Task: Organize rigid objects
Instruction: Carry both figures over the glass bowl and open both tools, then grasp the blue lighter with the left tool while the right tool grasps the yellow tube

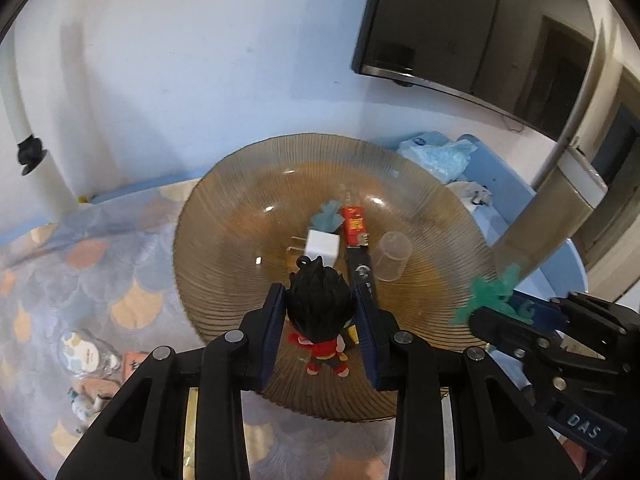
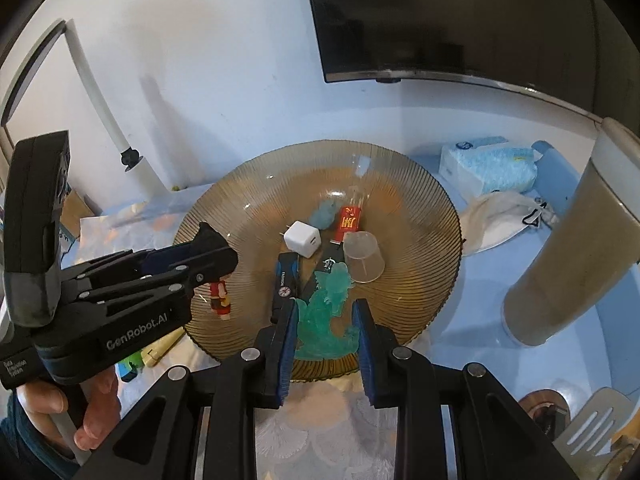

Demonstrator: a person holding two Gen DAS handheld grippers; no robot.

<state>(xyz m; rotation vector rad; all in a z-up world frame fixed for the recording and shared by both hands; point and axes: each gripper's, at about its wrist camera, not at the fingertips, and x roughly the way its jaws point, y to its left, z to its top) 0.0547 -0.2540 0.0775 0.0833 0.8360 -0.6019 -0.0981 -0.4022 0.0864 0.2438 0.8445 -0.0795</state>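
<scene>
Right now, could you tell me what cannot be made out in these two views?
- Figurine, left wrist view: its face is turned away; in the right wrist view the left gripper hides its head.
- Green translucent toy: its lower part sits behind the right gripper's jaws.
- Items left of the amber plate, left wrist view: blurred and partly covered by the gripper frame.

A dark television [image 2: 460,20] is hanging on the white wall [image 2: 200,60], and a white pole [image 2: 104,120] with a black clamp is leaning in front of this wall at the left. A pack of tissues [image 2: 492,168] is lying on the blue table [image 2: 500,340] near the wall, and a white mask [image 2: 500,220] is lying just in front of it. A tall brown cylinder [image 2: 568,252] is standing at the right, and a metal spatula [image 2: 592,424] is showing at the lower right edge.
</scene>
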